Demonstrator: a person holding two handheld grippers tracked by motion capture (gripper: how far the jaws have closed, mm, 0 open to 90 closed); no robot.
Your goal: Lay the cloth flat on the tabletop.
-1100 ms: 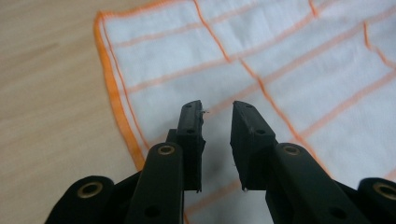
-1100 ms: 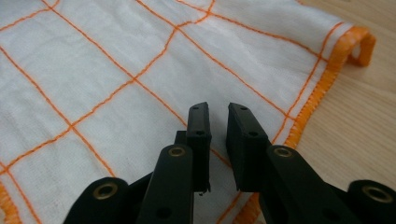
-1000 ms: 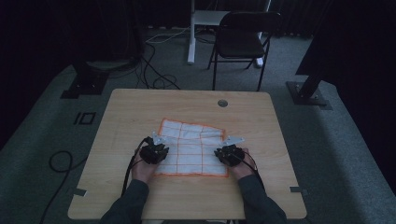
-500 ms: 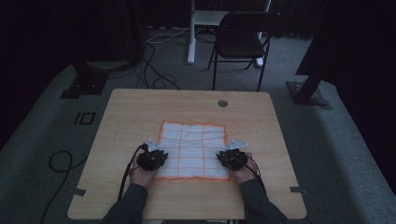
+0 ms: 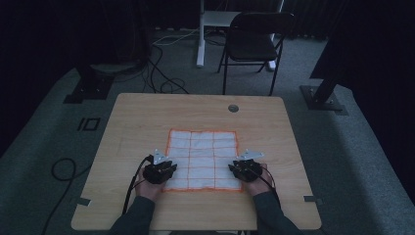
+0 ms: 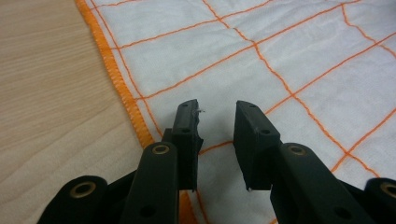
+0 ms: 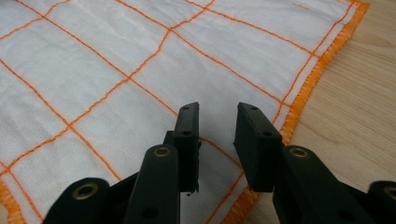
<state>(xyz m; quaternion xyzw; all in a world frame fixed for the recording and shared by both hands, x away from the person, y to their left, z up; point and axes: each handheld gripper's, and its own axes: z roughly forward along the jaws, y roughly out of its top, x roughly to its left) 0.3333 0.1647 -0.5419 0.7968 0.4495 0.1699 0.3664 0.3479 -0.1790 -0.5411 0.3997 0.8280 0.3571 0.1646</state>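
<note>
- I am looking down on a wooden table (image 5: pixel 147 117) in a dim room, a dark chair (image 5: pixel 254 39) standing beyond its far edge and cables trailing over the floor.
- A white cloth (image 5: pixel 203 159) with orange grid lines and orange hem is lying flat just nearer than the table's middle, squared to its edges.
- I am judging the cloth light, soft and limp: it is going to drape and fold wherever it is lifted, and a pinch on the thicker stitched hem at a near corner looks the surest hold.
- The left gripper (image 5: pixel 159 172) is sitting at the cloth's near left corner, the right gripper (image 5: pixel 246 170) at the near right corner, both low over the fabric.
- In the left gripper view the jaws are standing apart over the weave beside the hem (image 6: pixel 114 79), nothing pinched between them; they have just been opening.
- In the right gripper view the jaws are likewise parted above the cloth near its hem (image 7: pixel 306 88), holding nothing, and have just been opening too.
- Against a second ago, the cloth is now lying smooth and square where its far edge was sitting rumpled and skewed, and both grippers are sitting a little nearer me.
</note>
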